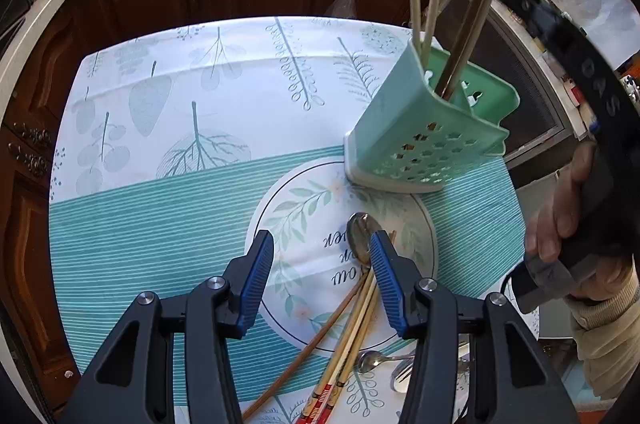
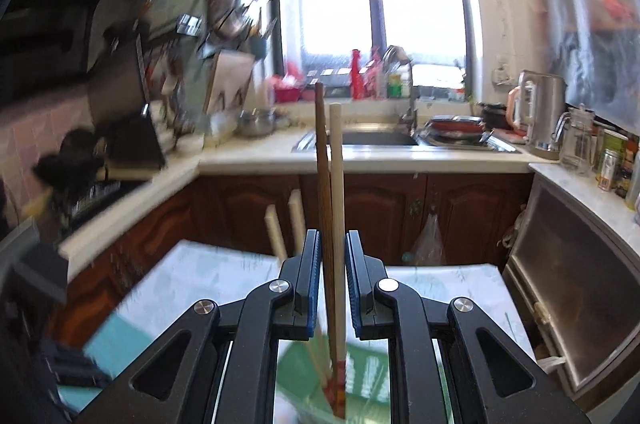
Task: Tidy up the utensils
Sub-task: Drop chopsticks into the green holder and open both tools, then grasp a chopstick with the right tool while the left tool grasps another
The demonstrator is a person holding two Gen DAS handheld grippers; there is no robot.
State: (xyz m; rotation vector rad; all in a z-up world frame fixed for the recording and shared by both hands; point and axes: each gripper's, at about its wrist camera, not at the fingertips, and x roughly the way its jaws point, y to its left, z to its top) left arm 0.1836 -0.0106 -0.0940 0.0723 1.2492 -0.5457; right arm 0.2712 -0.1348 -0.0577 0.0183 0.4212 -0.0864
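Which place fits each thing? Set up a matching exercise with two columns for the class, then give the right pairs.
Things:
1. green basket
2. spoon
3. kettle
4. plastic bag

Places:
A. hanging on a cabinet door
B. lying on the tablecloth, by the loose chopsticks
C. standing on the tablecloth, with chopsticks upright in it
D. standing on the counter

Pairs: 1-C, 2-B, 3-D, 4-A

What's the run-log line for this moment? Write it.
left tongs: open over spoon | right tongs: shut on chopsticks, ends in holder | loose sticks: unsorted
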